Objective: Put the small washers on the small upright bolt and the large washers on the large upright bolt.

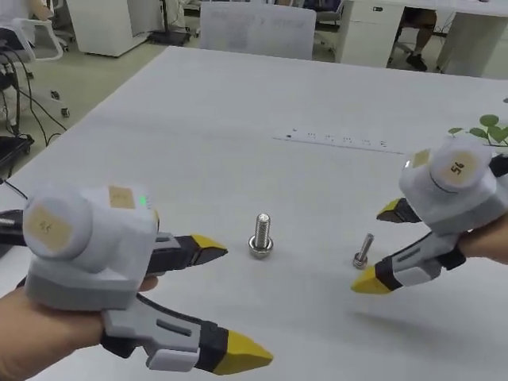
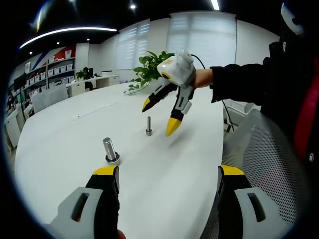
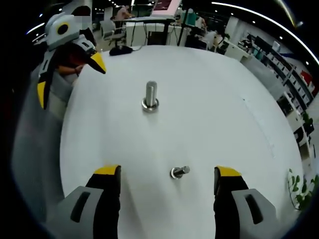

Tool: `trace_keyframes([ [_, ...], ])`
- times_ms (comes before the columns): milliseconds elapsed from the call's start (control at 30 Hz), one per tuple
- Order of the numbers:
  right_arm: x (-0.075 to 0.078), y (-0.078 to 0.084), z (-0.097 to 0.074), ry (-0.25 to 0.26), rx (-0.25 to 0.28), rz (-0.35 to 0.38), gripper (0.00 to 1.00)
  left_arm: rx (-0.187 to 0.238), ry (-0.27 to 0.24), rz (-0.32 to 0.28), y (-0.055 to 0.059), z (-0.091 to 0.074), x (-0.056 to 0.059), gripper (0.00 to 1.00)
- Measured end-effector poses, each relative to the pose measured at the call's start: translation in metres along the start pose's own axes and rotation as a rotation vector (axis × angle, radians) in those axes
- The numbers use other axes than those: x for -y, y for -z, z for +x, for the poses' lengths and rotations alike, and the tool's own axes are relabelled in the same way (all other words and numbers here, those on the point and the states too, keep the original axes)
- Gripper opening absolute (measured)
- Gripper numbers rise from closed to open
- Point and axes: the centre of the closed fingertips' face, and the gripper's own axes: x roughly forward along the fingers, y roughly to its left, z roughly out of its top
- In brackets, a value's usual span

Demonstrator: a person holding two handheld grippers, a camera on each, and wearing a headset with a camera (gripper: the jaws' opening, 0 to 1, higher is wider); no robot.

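On the white table [image 1: 198, 119] the large upright bolt [image 1: 261, 236] stands on a wide ring-like base. To its right the small bolt [image 1: 363, 251] leans slightly. My left gripper [image 1: 230, 302] is open at the near left, its jaws pointing toward the large bolt [image 2: 110, 151] with nothing between them. My right gripper [image 1: 377, 248] is open and hangs just right of the small bolt. The small bolt [image 3: 179, 172] lies between my right gripper's [image 3: 167, 172] spread jaws, untouched. Beyond it are the large bolt [image 3: 150, 96] and the left gripper [image 3: 70, 79].
A green plant [image 1: 488, 127] sits at the table's right edge. A flush row of sockets [image 1: 337, 140] runs across the table behind the bolts. A chair [image 1: 254, 28] stands at the far side, with desks and cabinets beyond.
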Motion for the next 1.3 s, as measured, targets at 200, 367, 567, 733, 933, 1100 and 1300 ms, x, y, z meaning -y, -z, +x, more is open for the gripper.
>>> trace_keyframes([
  [200, -0.004, -0.003, -0.013, 0.033, 0.079, 0.066, 0.78, 0.004, 0.0, -0.001, -0.001, 0.0, -0.002, 0.81],
  [367, -0.011, 0.002, -0.022, 0.058, 0.116, 0.101, 0.79, 0.019, -0.011, -0.005, -0.004, -0.001, -0.006, 0.81],
  [567, -0.018, 0.008, -0.033, 0.093, 0.161, 0.147, 0.79, 0.035, -0.051, -0.003, -0.008, -0.004, -0.014, 0.82],
  [733, -0.025, 0.005, -0.038, 0.114, 0.219, 0.193, 0.81, 0.036, -0.078, -0.002, -0.009, -0.005, -0.017, 0.83],
  [933, -0.032, 0.011, -0.042, 0.152, 0.251, 0.225, 0.82, 0.036, -0.127, -0.005, -0.009, -0.006, -0.029, 0.84],
  [1100, -0.036, 0.014, -0.043, 0.182, 0.28, 0.252, 0.86, 0.038, -0.155, -0.005, -0.01, -0.005, -0.038, 0.85],
  [1300, -0.031, 0.015, -0.05, 0.237, 0.32, 0.289, 0.86, 0.033, -0.175, -0.013, -0.007, -0.005, -0.044, 0.85],
])
